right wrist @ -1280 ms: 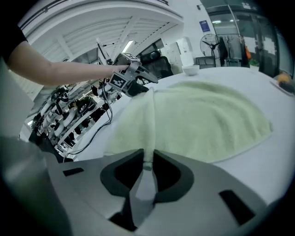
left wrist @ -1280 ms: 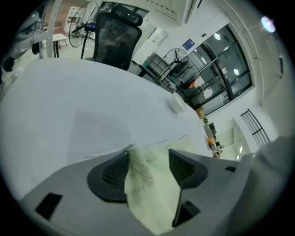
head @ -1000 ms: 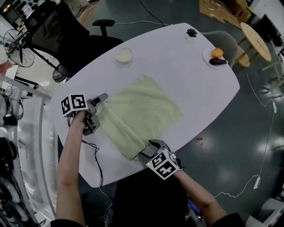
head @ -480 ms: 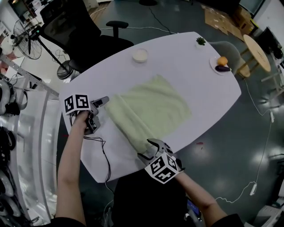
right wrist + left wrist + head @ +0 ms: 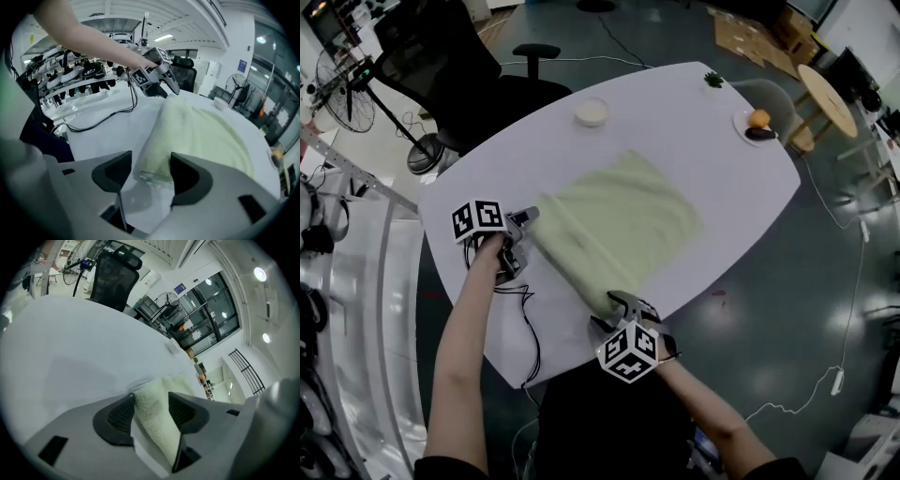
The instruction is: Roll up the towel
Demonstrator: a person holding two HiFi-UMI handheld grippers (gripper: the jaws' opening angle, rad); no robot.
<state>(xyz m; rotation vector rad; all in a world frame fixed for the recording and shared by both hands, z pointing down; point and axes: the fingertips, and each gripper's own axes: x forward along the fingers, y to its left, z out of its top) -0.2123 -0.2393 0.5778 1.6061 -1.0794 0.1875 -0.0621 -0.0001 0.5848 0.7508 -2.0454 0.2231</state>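
A pale green towel lies on the white oval table, its near-left side rolled into a long roll. My left gripper is at the roll's left end. In the left gripper view the towel fills the gap of the left gripper, whose jaws have just been closing onto it. My right gripper is at the roll's near end. Its jaws have also just been closing, and the right gripper holds the roll's end between its pads.
A small white bowl stands at the table's far side. A plate with an orange and an aubergine and a small plant sit at the far right. A black cable trails over the near-left edge, and a black office chair stands behind.
My left gripper has come right and down to the roll's left end, and its jaws have narrowed round it. My right gripper has turned and shifted with the roll's near end.
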